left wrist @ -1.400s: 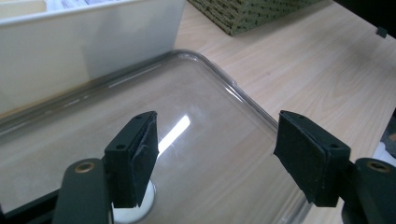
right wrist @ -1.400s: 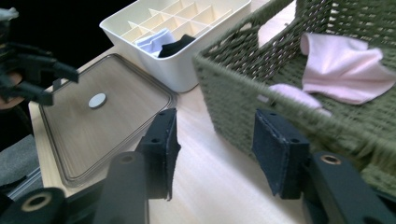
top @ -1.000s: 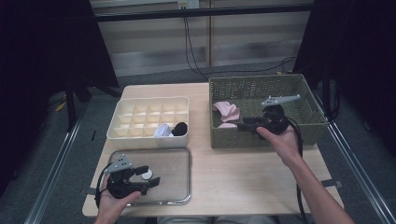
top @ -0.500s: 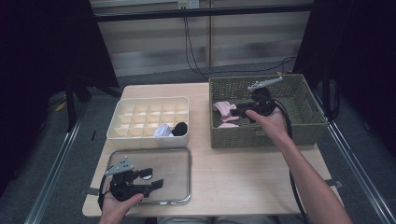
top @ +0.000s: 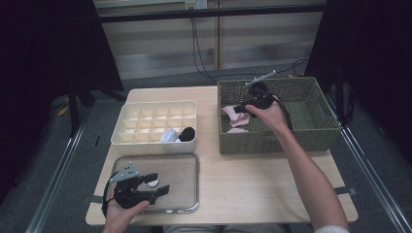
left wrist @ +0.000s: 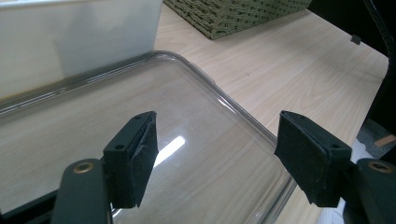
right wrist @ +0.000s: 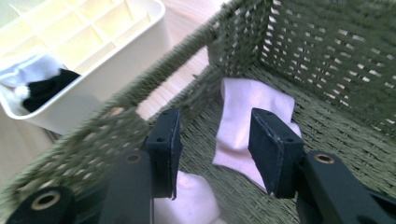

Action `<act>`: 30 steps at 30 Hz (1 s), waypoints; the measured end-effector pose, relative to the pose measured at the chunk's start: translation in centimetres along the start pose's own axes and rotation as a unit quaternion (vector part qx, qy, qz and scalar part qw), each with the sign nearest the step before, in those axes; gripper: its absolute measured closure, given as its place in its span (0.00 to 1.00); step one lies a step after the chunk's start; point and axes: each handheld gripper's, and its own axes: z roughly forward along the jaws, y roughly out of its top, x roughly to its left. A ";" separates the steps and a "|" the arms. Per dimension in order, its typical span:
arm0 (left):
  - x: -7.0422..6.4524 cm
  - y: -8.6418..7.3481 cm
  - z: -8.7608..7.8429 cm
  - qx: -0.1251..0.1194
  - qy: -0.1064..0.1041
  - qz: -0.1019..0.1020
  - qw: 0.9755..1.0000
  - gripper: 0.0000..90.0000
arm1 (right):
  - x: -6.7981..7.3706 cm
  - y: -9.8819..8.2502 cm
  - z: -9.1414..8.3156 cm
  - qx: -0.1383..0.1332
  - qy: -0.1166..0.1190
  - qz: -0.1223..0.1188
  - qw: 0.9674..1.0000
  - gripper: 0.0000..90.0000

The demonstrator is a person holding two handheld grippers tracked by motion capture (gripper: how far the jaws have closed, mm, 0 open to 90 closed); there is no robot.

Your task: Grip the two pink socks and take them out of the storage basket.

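Landmark: the wicker basket (top: 320,133), olive green, on the right part of the wooden table (top: 262,179).

Far left of the basket, at the near table edge: the left gripper (top: 158,186), in the person's left hand, hovers over a clear plastic lid (top: 187,167) lying flat on the table. Jaws spread wide, nothing between them; the left gripper view shows the lid's shiny surface (left wrist: 196,140) through the gap.

Left of the basket and apart from it, just behind the lid: a cream divided organizer (top: 145,124). Most cells are bare. Two front cells nearest the basket hold a rolled white sock (top: 168,136) and, beside it on the basket side, a rolled black sock (top: 187,132). The right gripper view catches both over the basket rim.

Inside the basket, at its left end: pink socks (top: 232,113), one flat piece and a bundle nearer the front wall. The right gripper (top: 241,108) reaches in over them, jaws partly open and gripping nothing; in its own view the flat pink sock (right wrist: 233,121) lies beyond and between the jaws, not pinched. The rest of the basket floor is bare weave.

Room: grey floor around the table, metal rails either side, dark curtains left and right, a pale panelled wall behind the basket with black cables (top: 199,48) hanging down.
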 end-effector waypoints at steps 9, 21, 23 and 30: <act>0.2 0.0 0.0 0.004 0.004 0.006 1.000 0.32 | -0.9 0.2 3.0 0.068 0.023 0.008 0.997 0.56; 0.2 -0.1 0.1 0.014 0.013 0.017 1.000 0.32 | -1.6 -1.4 5.4 0.153 0.060 0.012 0.986 0.46; 0.1 -0.1 0.1 0.014 0.012 0.019 1.000 0.32 | -1.5 -1.5 5.8 0.169 0.067 0.016 0.983 0.45; 0.1 -0.2 0.0 0.016 0.014 0.020 1.000 0.32 | -1.2 -1.8 6.9 0.215 0.082 0.017 0.973 0.51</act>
